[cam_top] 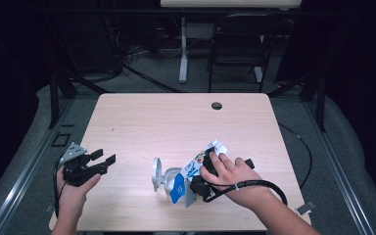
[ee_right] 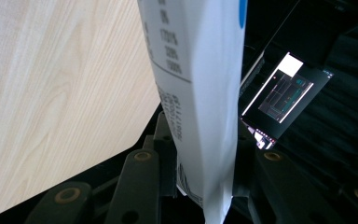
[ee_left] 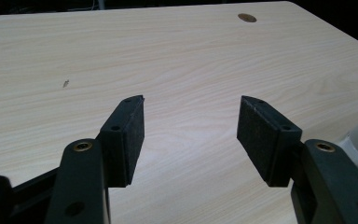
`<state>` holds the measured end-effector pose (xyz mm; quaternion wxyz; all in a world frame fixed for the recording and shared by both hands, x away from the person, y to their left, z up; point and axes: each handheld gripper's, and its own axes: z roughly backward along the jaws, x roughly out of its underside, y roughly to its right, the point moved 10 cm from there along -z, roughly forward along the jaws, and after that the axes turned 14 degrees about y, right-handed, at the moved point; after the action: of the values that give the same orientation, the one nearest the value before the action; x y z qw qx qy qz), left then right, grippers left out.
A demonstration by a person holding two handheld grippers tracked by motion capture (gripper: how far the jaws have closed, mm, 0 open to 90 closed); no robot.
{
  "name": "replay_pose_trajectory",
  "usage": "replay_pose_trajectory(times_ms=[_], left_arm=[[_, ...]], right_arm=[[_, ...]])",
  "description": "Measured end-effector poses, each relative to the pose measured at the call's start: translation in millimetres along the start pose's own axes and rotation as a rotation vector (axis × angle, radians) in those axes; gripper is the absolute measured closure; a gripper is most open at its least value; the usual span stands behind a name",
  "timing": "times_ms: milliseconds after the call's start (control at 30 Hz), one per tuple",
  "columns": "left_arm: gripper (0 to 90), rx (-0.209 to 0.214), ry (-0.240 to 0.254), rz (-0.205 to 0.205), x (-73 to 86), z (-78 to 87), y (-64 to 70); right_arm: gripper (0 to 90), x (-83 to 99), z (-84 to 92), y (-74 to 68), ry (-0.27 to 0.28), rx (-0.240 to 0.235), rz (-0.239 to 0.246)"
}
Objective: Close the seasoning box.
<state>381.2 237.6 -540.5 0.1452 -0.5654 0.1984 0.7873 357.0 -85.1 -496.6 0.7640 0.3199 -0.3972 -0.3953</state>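
While clamped in right claw [ee_right: 205, 186] | carton [cam_top: 196, 171] tilted, top up-right | left claw [ee_left: 191, 135] wide.

Pale wood-grain table [cam_top: 142, 117] with rounded corners and 1 round cable hole [cam_top: 217, 105] near the far edge; white cup-like object [cam_top: 162, 177] lying near the front edge

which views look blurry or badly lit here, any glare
High view: soft, table evenly lit, surroundings nearly black. Left gripper view: sharp, with a mild bright sheen on the wood between the open left gripper. Right gripper view: the carton is close and slightly blurred; a lit screen glows in the dark.
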Motion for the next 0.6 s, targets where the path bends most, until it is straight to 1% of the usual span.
replay_pose_trajectory(times_ms=[133, 200, 300, 433, 500, 533, 600], left_arm=[[42.0, -0.001, -0.003, 0.0, 0.5, -0.2, 0.1], [42.0, 0.0, -0.004, -0.001, 0.7, -0.4, 0.2], [41.9, -0.001, -0.001, -0.002, 0.4, -0.4, 0.5], [41.9, 0.0, -0.004, -0.001, 0.7, -0.1, 0.5], [42.0, 0.0, -0.004, -0.001, 0.7, -0.1, 0.5], [41.9, 0.0, -0.004, -0.002, 0.6, -0.1, 0.5], [42.0, 0.0, -0.003, -0.002, 0.6, -0.2, 0.5]], right_arm=[[71.9, 0.9, 0.8, -2.3, -0.005, -0.004, -0.021], [72.1, 1.0, -0.1, -2.7, 0.004, -0.003, -0.026], [72.4, 2.1, 0.5, -2.2, -0.002, 0.003, -0.023], [73.1, 1.2, -0.5, -5.0, 0.015, 0.001, -0.05], [73.5, 1.5, -0.1, -5.8, 0.014, -0.003, -0.062], [73.6, 1.0, -1.7, -7.4, 0.032, -0.004, -0.081], [73.9, 1.7, -1.8, -8.5, 0.033, -0.003, -0.089]])
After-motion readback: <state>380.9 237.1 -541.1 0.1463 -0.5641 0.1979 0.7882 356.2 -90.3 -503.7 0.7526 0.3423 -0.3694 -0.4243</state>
